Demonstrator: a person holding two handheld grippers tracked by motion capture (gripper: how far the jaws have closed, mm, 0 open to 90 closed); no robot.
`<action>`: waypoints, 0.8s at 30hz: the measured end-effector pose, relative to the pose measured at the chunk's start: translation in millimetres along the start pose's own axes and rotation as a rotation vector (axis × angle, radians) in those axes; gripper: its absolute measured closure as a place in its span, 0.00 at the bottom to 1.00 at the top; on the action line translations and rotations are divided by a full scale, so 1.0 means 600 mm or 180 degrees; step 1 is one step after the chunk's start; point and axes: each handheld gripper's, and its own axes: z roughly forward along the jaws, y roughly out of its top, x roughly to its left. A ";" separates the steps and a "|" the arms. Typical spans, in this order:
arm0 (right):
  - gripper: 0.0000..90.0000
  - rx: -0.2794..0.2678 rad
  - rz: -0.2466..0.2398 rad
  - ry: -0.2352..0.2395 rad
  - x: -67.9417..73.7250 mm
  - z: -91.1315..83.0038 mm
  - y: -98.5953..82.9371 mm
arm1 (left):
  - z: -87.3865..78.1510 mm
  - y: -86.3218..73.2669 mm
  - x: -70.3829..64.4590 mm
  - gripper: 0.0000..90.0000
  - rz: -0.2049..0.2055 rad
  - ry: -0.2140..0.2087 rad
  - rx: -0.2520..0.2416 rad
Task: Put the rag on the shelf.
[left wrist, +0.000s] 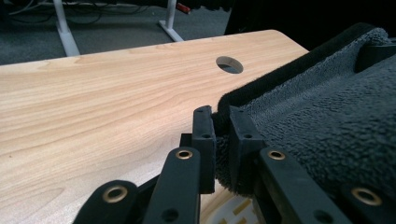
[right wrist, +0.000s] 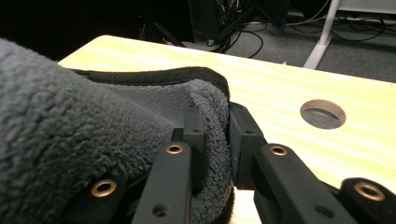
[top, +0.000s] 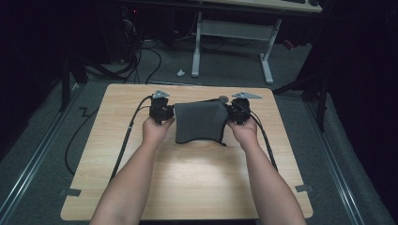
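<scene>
At frame centre on the pale wooden desk (top: 187,183), the left gripper (top: 162,112) has its jaws clamped on the dark grey fleece towel (top: 199,122); the right gripper (top: 238,112) pinches the opposite corner. Likely mid-fold: next, carry both corners together evenly.

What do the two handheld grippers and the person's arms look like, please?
Both the left gripper and the right gripper are black, each topped by a grey three-cornered plate and trailing a black cable. Their jaws are flat black bars with brass-coloured rivets. The forearms are bare: no sleeves or gloves.
</scene>
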 end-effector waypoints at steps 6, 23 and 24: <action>0.88 0.0028 0.0053 0.0012 0.001 0.003 -0.003 | -0.002 -0.004 0.003 0.92 -0.0021 -0.0010 0.0013; 0.57 -0.0079 0.0053 -0.0204 -0.017 -0.020 0.014 | -0.008 -0.001 -0.002 0.90 -0.0016 0.0061 0.0048; 0.55 -0.0105 0.0054 -0.0223 -0.018 -0.023 0.015 | -0.008 -0.001 -0.003 0.90 -0.0015 0.0062 0.0048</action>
